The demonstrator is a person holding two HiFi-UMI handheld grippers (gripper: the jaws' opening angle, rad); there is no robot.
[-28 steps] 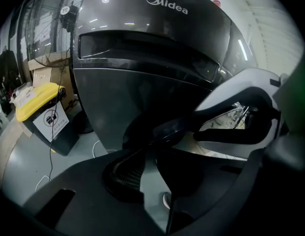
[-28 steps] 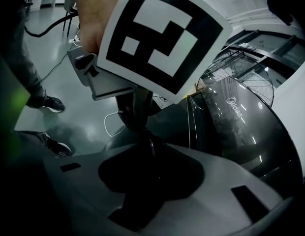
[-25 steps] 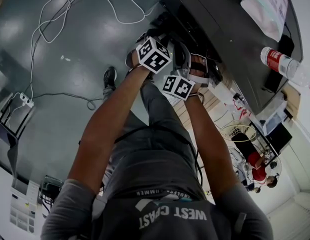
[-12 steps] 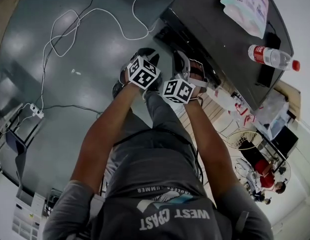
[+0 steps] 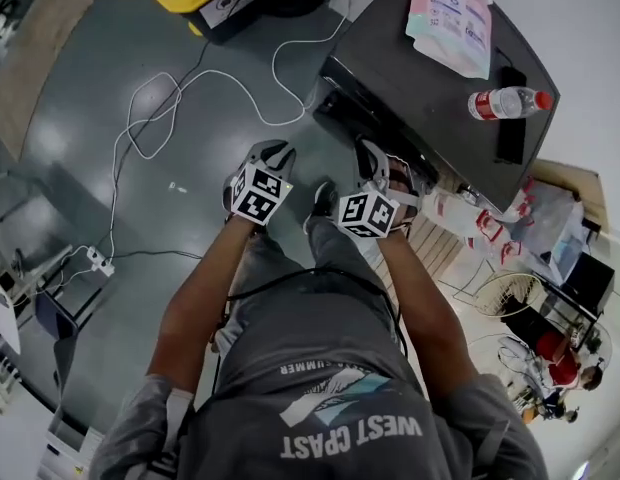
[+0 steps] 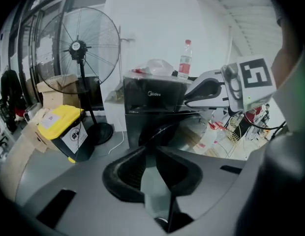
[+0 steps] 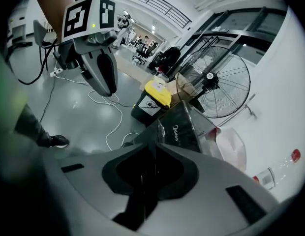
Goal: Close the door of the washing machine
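Both the left gripper (image 5: 272, 152) and right gripper (image 5: 371, 158) have lifted away from the black box-shaped washing machine (image 5: 410, 88), probably because the push is finished. Its round dark door (image 6: 165, 131) sits low on the front; whether it has latched is unclear. The left jaws stand narrowly apart and empty, and the right jaws have just been closing and now meet on nothing.

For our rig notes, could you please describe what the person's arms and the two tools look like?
The left tool and right tool are grey moulded shells with black pads. Each carries a white cube printed with black square markers. The person wears a grey short-sleeved T-shirt with white lettering, and a thin black cable crosses it.
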